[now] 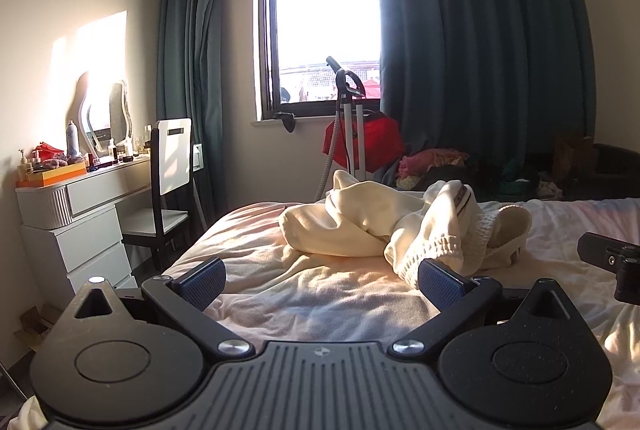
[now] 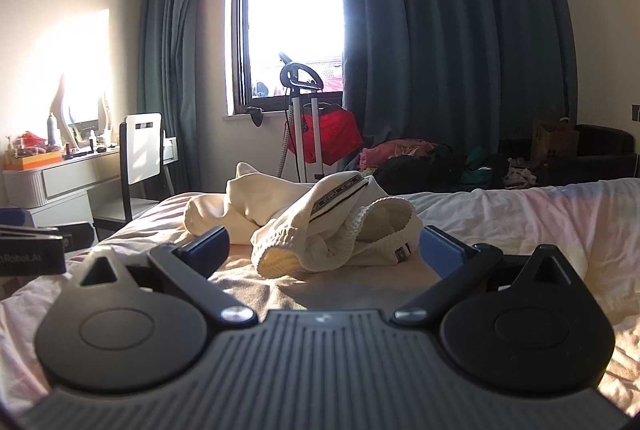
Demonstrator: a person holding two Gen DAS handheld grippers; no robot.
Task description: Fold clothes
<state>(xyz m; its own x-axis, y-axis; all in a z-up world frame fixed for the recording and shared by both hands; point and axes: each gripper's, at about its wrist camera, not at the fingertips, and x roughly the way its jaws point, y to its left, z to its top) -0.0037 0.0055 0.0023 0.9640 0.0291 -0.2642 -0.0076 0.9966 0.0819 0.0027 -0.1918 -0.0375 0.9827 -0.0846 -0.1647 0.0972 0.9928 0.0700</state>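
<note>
A crumpled cream garment [image 1: 400, 226] with ribbed cuffs lies in a heap on the bed [image 1: 320, 306]. It also shows in the right wrist view [image 2: 320, 226], with a dark striped trim on top. My left gripper [image 1: 322, 280] is open and empty, just short of the heap, its right pad [image 1: 440, 280] near a ribbed cuff. My right gripper [image 2: 324, 250] is open and empty, with the heap's near edge between its pads. The right gripper also shows at the right edge of the left wrist view [image 1: 612, 262].
The bed has a pale wrinkled sheet [image 2: 520, 230]. A white dresser [image 1: 80, 222] with toiletries and a chair [image 1: 168, 182] stand to the left. A garment steamer [image 1: 352, 126] with a red item stands by the window. Piled clothes [image 2: 440, 162] lie beyond the bed.
</note>
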